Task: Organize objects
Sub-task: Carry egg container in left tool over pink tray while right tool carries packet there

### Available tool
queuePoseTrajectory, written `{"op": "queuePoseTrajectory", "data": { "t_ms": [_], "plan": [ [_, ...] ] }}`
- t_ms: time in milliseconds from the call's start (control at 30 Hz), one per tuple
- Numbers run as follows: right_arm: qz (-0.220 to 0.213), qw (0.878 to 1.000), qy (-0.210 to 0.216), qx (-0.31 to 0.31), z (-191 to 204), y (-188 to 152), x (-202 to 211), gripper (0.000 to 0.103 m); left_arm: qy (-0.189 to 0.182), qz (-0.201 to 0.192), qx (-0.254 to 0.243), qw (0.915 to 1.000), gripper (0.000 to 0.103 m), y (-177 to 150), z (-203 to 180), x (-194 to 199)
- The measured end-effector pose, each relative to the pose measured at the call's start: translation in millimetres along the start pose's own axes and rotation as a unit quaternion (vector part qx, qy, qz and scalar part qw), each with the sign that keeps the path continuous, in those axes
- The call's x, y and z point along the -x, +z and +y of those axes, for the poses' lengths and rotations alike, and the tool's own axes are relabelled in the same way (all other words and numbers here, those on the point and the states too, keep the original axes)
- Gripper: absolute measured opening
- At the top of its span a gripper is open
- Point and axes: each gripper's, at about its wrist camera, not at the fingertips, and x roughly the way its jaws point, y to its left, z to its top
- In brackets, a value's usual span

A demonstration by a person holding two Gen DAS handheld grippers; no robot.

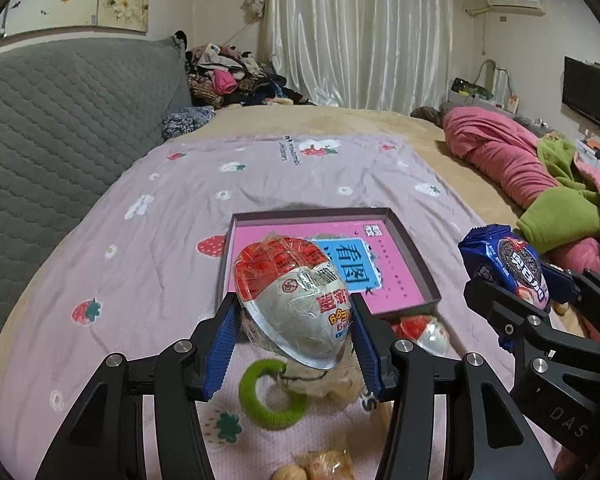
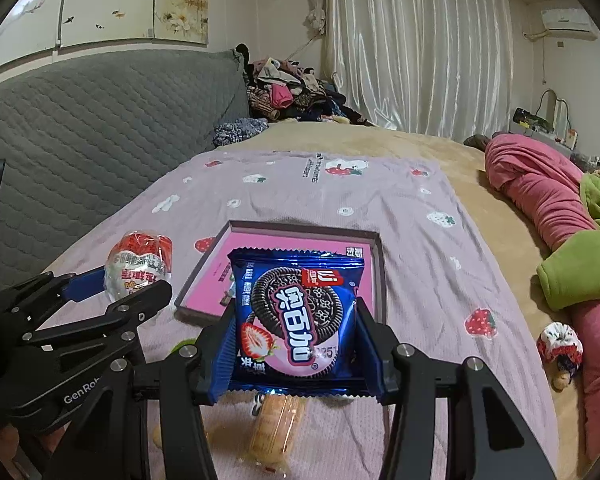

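My left gripper (image 1: 294,330) is shut on a red-and-white egg-shaped snack in clear wrap (image 1: 294,300), held above the bed just in front of a shallow box with a pink bottom (image 1: 414,270). My right gripper (image 2: 296,344) is shut on a blue Oreo cookie packet (image 2: 296,312), held upright in front of the same box (image 2: 364,248). The packet and right gripper also show at the right of the left wrist view (image 1: 508,268). The egg snack and left gripper show at the left of the right wrist view (image 2: 140,268).
On the strawberry-print sheet (image 1: 180,208) below lie a green hair ring (image 1: 266,396), a second egg snack (image 1: 424,330), wrapped pastries (image 2: 276,428) and a small plush (image 2: 560,348). A pink and green blanket (image 1: 540,184) lies right; a grey headboard (image 1: 60,120) stands left.
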Motion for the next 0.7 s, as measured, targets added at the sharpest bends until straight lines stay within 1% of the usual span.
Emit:
{"op": "queuePoseTrajectory", "data": {
  "t_ms": [200,700],
  "plan": [
    [-0.007,1.000,-0.004,0.004,-4.0,13.4,-11.0,0.052,0.004,-0.003,-0.002,1.0000,0.055,11.1,-0.3,-13.8],
    [-0.004,1.000,-0.007,0.006,-10.5,32.7,-61.4,0.052,0.008,0.007,-0.004,0.9999,0.055,36.3,5.0,-73.1]
  ]
}}
